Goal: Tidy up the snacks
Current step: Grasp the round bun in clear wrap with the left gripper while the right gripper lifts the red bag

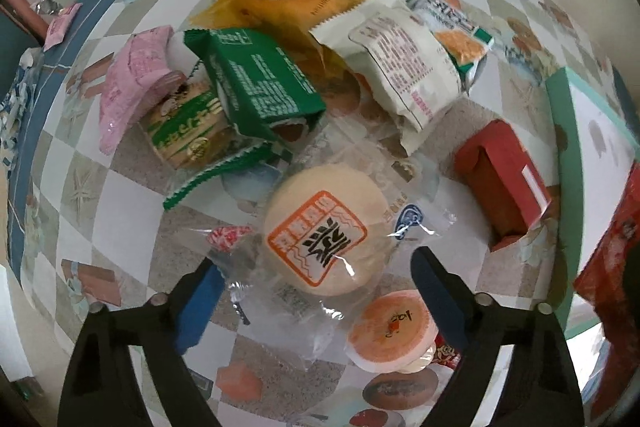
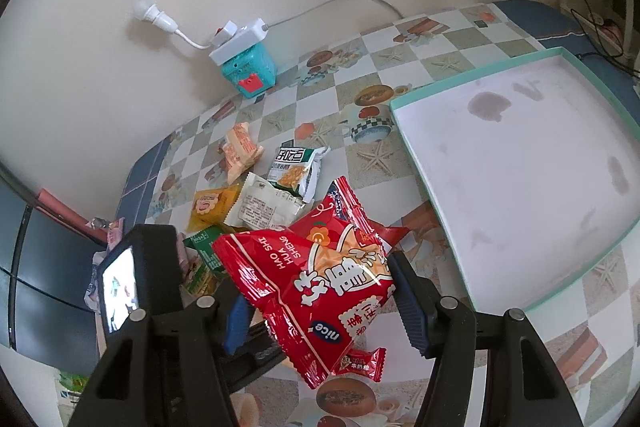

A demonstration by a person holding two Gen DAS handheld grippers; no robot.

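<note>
- the red snack bag sits clamped between the right gripper pads, lifted above the checkered tablecloth; its lower corner covers part of a small red candy.
- the left gripper hangs spread wide over the round bun in clear wrap, pads clear of it; the orange jelly cup is partly behind one finger.
- the teal-rimmed tray lies just beside the pile, and the power strip is by the wall.

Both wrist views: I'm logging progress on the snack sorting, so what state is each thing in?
Left gripper: open, straddling the round clear-wrapped pastry.
Right gripper: shut on the big red snack bag, lifted.
Shallow teal-rimmed white tray: empty.
Red carton: end flap open.
</note>
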